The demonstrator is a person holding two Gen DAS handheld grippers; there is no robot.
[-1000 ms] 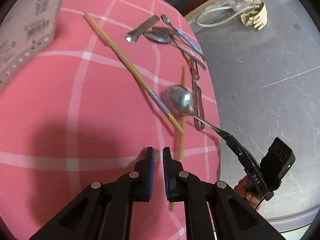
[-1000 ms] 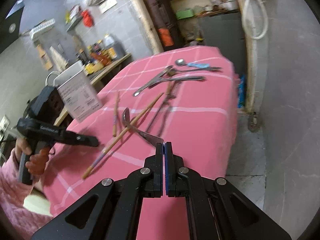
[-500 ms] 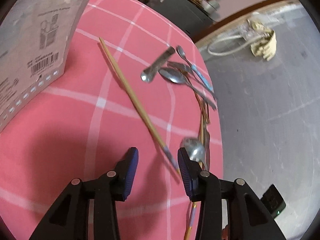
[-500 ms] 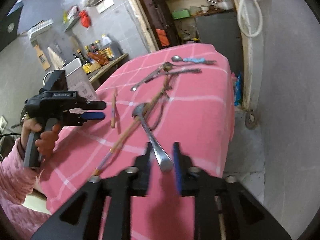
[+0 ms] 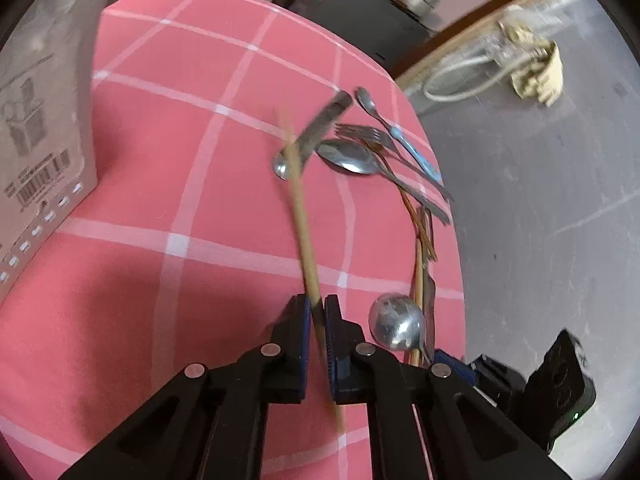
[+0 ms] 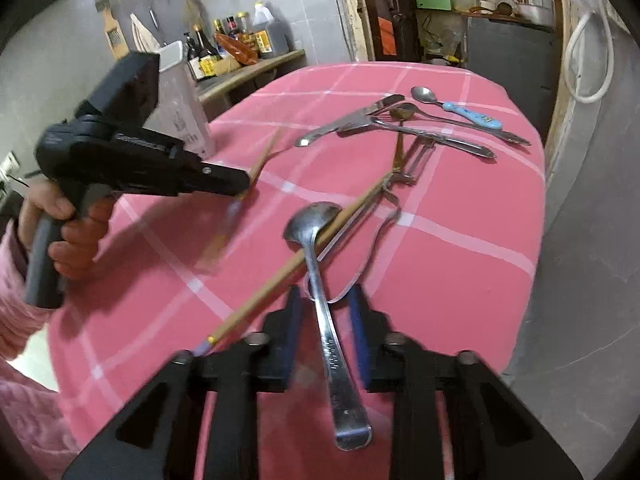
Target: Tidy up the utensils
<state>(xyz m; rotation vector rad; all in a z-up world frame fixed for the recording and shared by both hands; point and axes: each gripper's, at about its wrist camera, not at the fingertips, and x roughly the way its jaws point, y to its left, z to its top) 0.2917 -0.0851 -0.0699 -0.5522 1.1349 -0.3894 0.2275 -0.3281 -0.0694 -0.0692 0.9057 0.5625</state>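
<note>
My left gripper [image 5: 316,320] is shut on a wooden chopstick [image 5: 300,216] and holds it lifted above the pink checked cloth [image 5: 160,160]; it also shows in the right wrist view [image 6: 244,178]. My right gripper [image 6: 324,308] is open, with a large steel spoon [image 6: 320,264] lying between its fingers, on the cloth and across a second chopstick [image 6: 296,260]. That spoon's bowl [image 5: 396,322] shows in the left wrist view.
A pile of a knife [image 6: 352,118], fork [image 6: 420,132], spoon [image 5: 348,156] and blue-handled small spoon [image 6: 468,112] lies at the far end. A white box [image 5: 36,152] stands at left. The table edge [image 5: 452,248] drops to grey floor at right.
My left gripper closed on the chopstick and lifted it. My right gripper opened and the large spoon now lies on the cloth between its fingers.
</note>
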